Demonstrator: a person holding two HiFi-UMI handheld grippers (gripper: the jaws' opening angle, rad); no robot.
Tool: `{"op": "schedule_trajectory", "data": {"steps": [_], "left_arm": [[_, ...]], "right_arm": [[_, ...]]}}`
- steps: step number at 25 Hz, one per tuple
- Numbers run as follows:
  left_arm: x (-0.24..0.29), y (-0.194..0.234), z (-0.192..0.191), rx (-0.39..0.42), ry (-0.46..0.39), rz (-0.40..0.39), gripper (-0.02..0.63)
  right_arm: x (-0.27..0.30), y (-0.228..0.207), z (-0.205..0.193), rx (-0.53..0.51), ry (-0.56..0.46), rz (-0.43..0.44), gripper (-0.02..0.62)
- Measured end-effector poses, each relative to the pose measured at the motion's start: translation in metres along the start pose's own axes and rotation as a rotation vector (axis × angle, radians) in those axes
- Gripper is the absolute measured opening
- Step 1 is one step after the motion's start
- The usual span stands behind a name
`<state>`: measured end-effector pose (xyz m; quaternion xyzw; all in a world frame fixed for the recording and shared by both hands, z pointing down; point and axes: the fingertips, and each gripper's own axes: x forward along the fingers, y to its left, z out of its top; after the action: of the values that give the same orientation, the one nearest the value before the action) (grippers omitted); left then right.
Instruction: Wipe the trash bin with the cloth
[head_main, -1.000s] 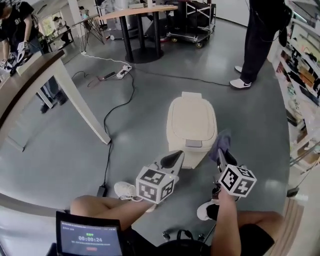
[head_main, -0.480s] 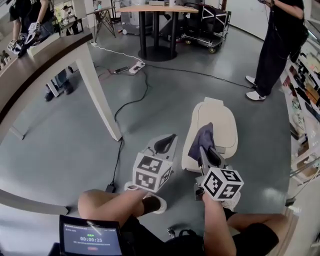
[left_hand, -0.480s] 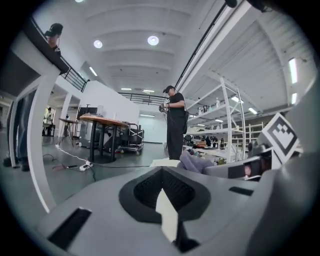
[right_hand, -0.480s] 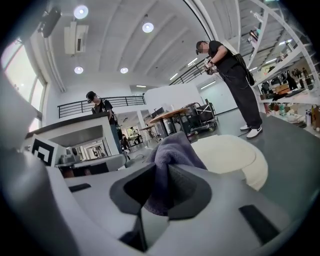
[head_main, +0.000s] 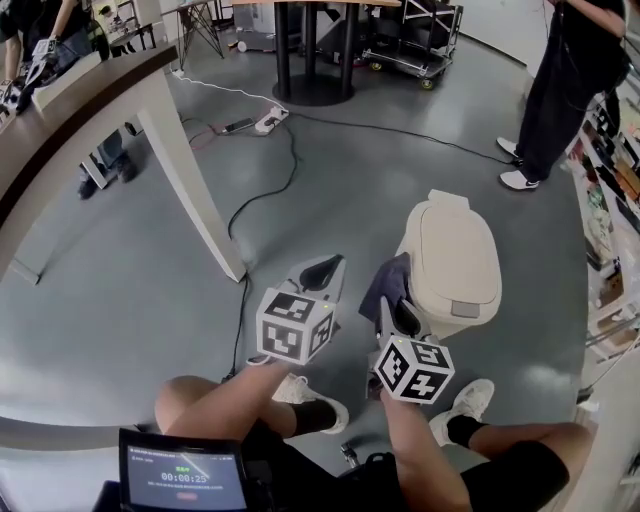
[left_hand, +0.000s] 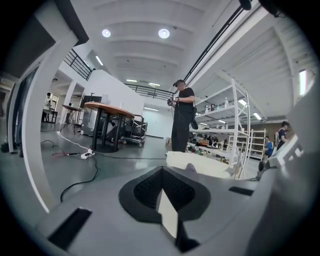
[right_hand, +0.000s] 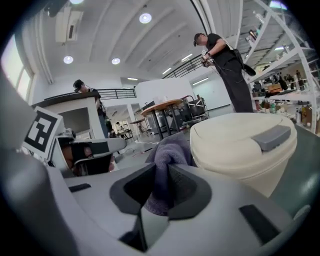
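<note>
My right gripper clamped the cloth beside the trash bin; my left gripper sat closed, empty. Wiping probably needed firm contact next.

Bright, even indoor light; ceiling lamps glow overhead in both gripper views; the grey floor carries a soft sheen and faint shadows; heavy fisheye bending and black corners ring the gripper views; the left gripper, near the lens, looks soft.
</note>
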<state>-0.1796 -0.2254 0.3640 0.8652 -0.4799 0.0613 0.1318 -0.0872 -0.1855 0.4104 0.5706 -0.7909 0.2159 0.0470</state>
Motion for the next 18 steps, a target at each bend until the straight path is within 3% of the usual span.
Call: {"op": "schedule_trajectory", "data": {"steps": [10,18], "left_arm": [[0.035,0.007,-0.030,-0.023,0.084,-0.100,0.000],[0.049,0.007,-0.060,-0.041,0.160,-0.117,0.000]], "right_arm": [[0.028,-0.042,-0.034,0.044,0.002,-0.174,0.069],[0.037,-0.062,-0.061,0.069,0.042,-0.226,0.069]]}}
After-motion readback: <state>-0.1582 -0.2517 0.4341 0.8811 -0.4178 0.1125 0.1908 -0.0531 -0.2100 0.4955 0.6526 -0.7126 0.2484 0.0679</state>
